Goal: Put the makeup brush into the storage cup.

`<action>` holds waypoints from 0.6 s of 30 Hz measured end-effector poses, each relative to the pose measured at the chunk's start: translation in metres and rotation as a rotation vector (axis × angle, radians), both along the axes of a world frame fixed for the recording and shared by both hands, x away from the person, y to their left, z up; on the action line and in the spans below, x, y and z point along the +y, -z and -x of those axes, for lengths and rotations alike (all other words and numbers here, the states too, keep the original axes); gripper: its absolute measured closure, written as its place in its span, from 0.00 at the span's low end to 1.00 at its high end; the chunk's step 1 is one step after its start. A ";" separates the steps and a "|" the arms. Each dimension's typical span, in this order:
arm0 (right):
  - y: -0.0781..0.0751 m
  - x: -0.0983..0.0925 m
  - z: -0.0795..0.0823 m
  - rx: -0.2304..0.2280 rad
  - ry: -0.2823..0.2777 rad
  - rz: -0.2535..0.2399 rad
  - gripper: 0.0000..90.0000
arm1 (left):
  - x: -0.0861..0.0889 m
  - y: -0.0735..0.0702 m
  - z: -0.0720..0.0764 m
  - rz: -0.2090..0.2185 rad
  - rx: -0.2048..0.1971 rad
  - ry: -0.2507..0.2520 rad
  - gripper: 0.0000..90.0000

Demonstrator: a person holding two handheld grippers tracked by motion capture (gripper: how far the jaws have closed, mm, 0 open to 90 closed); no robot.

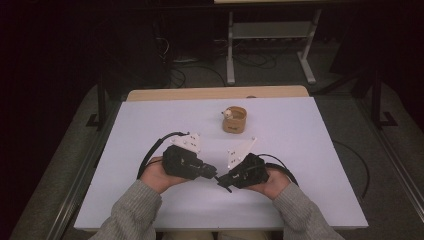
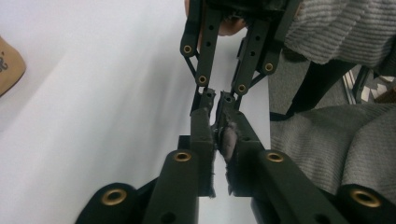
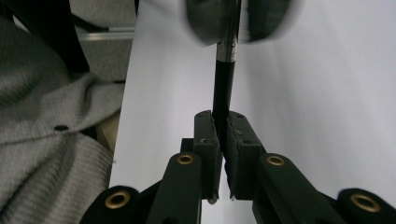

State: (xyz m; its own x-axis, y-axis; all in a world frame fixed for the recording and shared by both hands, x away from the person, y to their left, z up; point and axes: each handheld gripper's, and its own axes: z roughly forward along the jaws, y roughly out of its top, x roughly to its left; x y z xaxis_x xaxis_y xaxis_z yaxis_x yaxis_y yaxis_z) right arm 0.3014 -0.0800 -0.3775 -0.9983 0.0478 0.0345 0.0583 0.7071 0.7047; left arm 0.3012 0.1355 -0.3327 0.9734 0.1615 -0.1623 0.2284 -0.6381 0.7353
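A slim black pen point(image 3: 222, 88) with a silver band runs between the two grippers, low over the white table point(image 1: 150, 125). My right gripper point(image 3: 222, 120) is shut on its black end. My left gripper point(image 2: 217, 116) is shut on the other end, where something grey shows between its pads. In the high view the left gripper point(image 1: 212, 173) and right gripper point(image 1: 224, 181) meet tip to tip near the table's front middle. In the left gripper view the right gripper's jaws point(image 2: 217, 95) face mine, almost touching.
A tan round holder point(image 1: 234, 120) with a small white item in it stands behind the grippers, mid-table; its edge shows in the left gripper view point(image 2: 9, 65). Grey sleeves point(image 1: 135, 212) rest at the front edge. Beyond the table are floor cables and a white frame point(image 1: 231, 50).
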 end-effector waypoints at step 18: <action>0.005 0.001 0.003 0.020 0.054 -0.092 0.91 | 0.008 -0.002 0.001 0.050 0.002 -0.008 0.93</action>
State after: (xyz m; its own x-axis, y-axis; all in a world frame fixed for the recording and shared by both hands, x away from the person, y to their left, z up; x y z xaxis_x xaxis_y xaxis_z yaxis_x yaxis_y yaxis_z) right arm 0.2983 -0.0791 -0.3826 -0.9934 0.0970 0.0610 0.1089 0.6348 0.7650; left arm 0.3005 0.1432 -0.3311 0.9719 0.1611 -0.1718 0.2346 -0.5985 0.7660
